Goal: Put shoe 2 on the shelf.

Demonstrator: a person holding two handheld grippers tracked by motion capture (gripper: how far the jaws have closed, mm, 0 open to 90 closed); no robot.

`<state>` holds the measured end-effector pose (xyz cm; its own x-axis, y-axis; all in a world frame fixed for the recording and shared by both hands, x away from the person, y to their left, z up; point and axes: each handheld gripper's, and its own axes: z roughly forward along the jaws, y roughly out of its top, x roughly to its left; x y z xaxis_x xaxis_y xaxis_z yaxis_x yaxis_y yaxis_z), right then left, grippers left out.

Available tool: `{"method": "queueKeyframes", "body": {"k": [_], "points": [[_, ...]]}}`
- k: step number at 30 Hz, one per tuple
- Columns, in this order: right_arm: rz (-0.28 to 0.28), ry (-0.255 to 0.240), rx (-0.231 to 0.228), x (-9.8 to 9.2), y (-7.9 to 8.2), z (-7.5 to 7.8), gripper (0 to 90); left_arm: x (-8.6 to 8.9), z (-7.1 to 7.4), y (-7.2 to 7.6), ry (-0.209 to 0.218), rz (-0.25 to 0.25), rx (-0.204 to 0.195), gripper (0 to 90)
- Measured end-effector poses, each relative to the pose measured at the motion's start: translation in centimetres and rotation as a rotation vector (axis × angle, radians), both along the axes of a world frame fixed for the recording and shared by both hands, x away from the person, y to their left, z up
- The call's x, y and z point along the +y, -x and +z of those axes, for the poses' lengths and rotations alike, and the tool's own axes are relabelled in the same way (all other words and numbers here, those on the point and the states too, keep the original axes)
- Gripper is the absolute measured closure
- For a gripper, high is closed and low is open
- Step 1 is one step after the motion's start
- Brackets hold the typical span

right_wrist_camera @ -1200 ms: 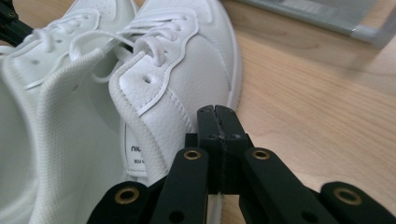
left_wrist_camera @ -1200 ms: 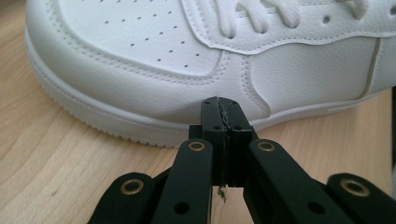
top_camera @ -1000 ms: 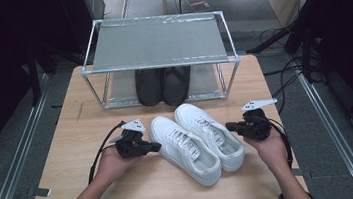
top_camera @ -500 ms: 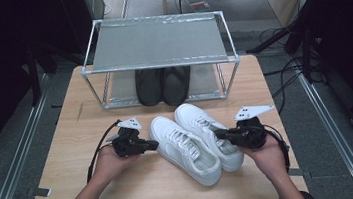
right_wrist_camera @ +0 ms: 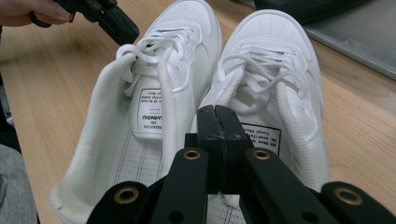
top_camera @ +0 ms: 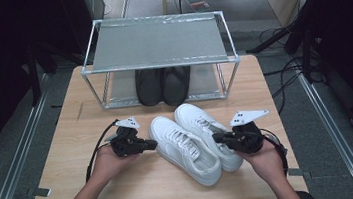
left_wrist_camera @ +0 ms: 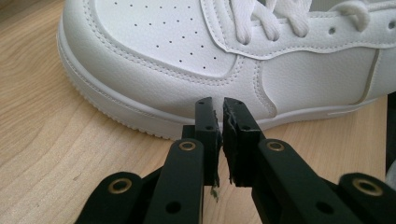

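Note:
Two white sneakers lie side by side on the wooden table (top_camera: pixel 68 137), toes pointing to the far left. The left sneaker (top_camera: pixel 185 149) is beside my left gripper (top_camera: pixel 152 144), whose tips point at the side of its toe (left_wrist_camera: pixel 187 56). The left gripper's (left_wrist_camera: pixel 218 105) jaws have just been opening and stand a narrow slit apart with nothing between them. My right gripper (top_camera: pixel 216 137) hovers at the heel end of the right sneaker (top_camera: pixel 203 126). The right gripper (right_wrist_camera: pixel 216 112) is shut on nothing, above the collars of both sneakers (right_wrist_camera: pixel 154 93) (right_wrist_camera: pixel 275 70).
A metal shoe rack (top_camera: pixel 158 43) stands at the back of the table, with a pair of black shoes (top_camera: pixel 163 85) under its shelf. Bare wood lies to the left of the left hand and along the front edge. Cables trail from both grippers.
The right gripper has moved left, in over the heel of the right sneaker. The left hand has stayed beside the left sneaker's toe.

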<state>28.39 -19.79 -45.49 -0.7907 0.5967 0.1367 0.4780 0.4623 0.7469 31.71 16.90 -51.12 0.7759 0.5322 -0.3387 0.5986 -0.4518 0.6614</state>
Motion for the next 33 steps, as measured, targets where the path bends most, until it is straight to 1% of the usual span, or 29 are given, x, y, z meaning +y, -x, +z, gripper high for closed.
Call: {"method": "queueKeyframes", "body": {"k": [3, 6, 7, 8, 10, 14, 17, 18, 19, 20, 21, 23, 24, 25, 26, 27, 29, 31, 32, 33], "points": [[-0.002, -0.005, -0.004, 0.1, 0.0, -0.1, 90.0, 0.0, 0.0, 0.0, 0.001, 0.001, 0.001, 82.9], [-0.009, -0.003, -0.013, 0.3, 0.0, -0.1, 90.0, 0.4, 0.3, -0.1, 0.013, 0.014, -0.007, 82.8], [-0.009, -0.003, -0.021, 0.4, -0.1, -0.1, 90.0, 0.6, 0.3, -0.1, 0.021, 0.020, -0.004, 82.8], [-0.011, -0.005, -0.018, 0.5, -0.1, -0.1, 90.0, 0.7, 0.3, -0.1, 0.028, 0.023, -0.001, 82.8], [-0.011, -0.020, -0.012, 0.6, -0.4, -0.2, 90.0, 0.7, 0.2, -0.2, 0.020, 0.018, 0.003, 82.3], [-0.013, -0.030, -0.008, 0.6, -0.6, -0.2, 90.0, 0.6, 0.1, -0.2, 0.019, 0.013, 0.001, 80.1], [-0.018, -0.051, 0.011, 0.3, -0.5, -0.2, 90.0, 0.8, 0.3, -0.1, 0.025, 0.012, 0.001, 78.3], [-0.025, -0.061, 0.022, 0.2, -0.5, -0.2, 88.1, 1.1, 0.4, -0.1, 0.035, 0.011, 0.004, 77.8], [-0.030, -0.071, 0.025, 0.1, -0.5, -0.1, 87.2, 1.1, 0.4, -0.1, 0.035, 0.011, 0.004, 77.2], [-0.032, -0.085, 0.030, 0.0, -0.5, -0.1, 85.8, 1.2, 0.4, -0.1, 0.024, 0.008, 0.008, 76.7], [-0.032, -0.085, 0.030, 0.0, -0.5, -0.1, 85.8, 1.2, 0.4, -0.1, 0.024, 0.008, 0.008, 76.0], [-0.041, -0.092, 0.029, 0.1, -0.4, 0.1, 82.7, 1.3, 0.5, 0.0, 0.025, 0.004, 0.015, 74.8], [-0.043, -0.097, 0.026, 0.1, -0.3, 0.2, 80.2, 1.4, 0.6, 0.0, 0.018, 0.006, 0.010, 74.5], [-0.048, -0.103, 0.028, 0.2, -0.3, 0.2, 76.2, 1.4, 0.6, 0.1, 0.021, 0.004, 0.005, 73.9], [-0.051, -0.108, 0.027, 0.3, -0.3, 0.2, 73.4, 1.5, 0.7, 0.1, 0.026, 0.002, 0.010, 71.9], [-0.049, -0.111, 0.035, 0.4, -0.2, 0.1, 71.0, 1.5, 0.7, 0.1, 0.018, 0.004, 0.008, 70.0], [-0.063, -0.108, 0.022, 0.6, -0.2, 0.0, 64.9, 1.7, 0.8, 0.2, 0.015, 0.003, 0.007, 66.6], [-0.074, -0.111, 0.021, 0.7, -0.2, -0.1, 59.5, 1.9, 0.9, 0.3, 0.015, 0.011, 0.010, 63.2], [-0.075, -0.119, 0.030, 0.9, -0.3, -0.3, 55.4, 2.1, 1.0, 0.3, 0.014, 0.018, -0.002, 59.3], [-0.075, -0.119, 0.030, 0.9, -0.3, -0.3, 55.4, 2.1, 1.0, 0.3, 0.014, 0.018, -0.002, 58.3]]}}
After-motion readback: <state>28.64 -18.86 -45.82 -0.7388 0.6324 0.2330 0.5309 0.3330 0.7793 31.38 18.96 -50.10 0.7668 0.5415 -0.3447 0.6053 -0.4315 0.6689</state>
